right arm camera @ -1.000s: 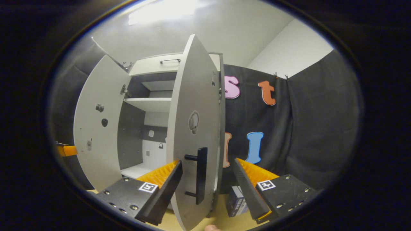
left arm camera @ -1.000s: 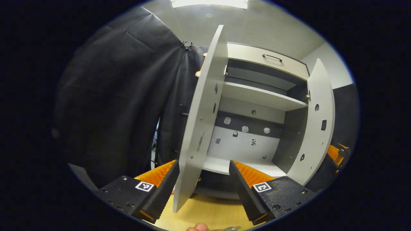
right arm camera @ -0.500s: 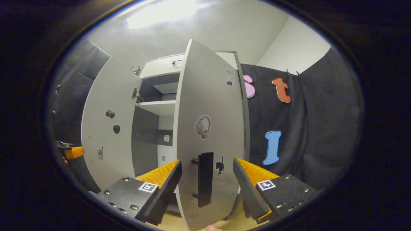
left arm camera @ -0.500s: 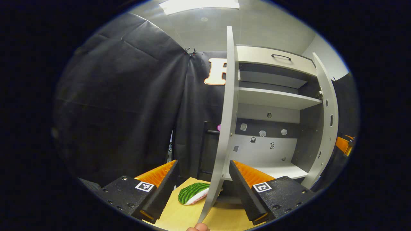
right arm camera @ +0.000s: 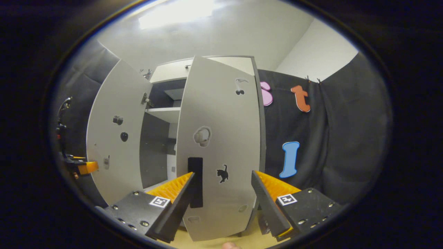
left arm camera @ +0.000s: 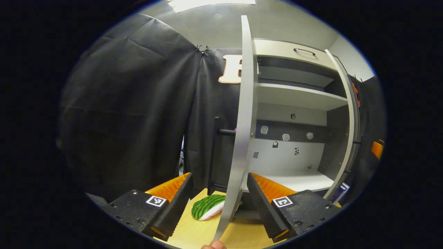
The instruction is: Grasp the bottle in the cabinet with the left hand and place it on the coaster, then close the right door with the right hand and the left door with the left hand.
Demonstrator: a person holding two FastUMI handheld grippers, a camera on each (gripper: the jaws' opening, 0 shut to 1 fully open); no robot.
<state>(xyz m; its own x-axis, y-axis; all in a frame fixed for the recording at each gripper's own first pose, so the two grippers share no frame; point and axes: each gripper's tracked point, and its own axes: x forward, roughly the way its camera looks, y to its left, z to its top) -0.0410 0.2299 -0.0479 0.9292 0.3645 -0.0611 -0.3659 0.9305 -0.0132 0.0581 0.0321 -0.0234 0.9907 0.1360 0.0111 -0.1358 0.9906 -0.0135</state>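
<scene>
1. In the left gripper view the left claw [left arm camera: 218,204] is released, its fingers spread at the bottom of the frame with nothing between the pads; the thin edge of the left door [left arm camera: 242,131] rises from between them to the top centre.
2. That door edge stands in the way: it cuts off part of the cabinet [left arm camera: 294,114] to its right, and its dark handle [left arm camera: 215,152] sticks out on its left side.
3. The cabinet fills the right half of that view. Its upper shelf [left arm camera: 297,97] and bottom shelf [left arm camera: 297,180] are bare, and small stickers dot the back panel; they are too small to read.
4. A watermelon-patterned pad [left arm camera: 207,206], green-striped with a pale rim, lies on the desk [left arm camera: 193,231] at lower centre, just left of the door edge.
5. In the right gripper view the right claw [right arm camera: 223,204] is also released, fingers apart at the bottom; the right door [right arm camera: 221,145] stands face-on between and above them, partly swung in, hiding most of the cabinet interior.
6. That door carries a dark vertical handle [right arm camera: 196,181] near the claw's left finger, a black cat sticker [right arm camera: 221,173], a cherry sticker [right arm camera: 239,90] near its top and a pale round sticker at mid-height. No writing can be read.
7. The left door shows wide open at the left of that view.
8. I cannot make out the bottle in either view.
</scene>
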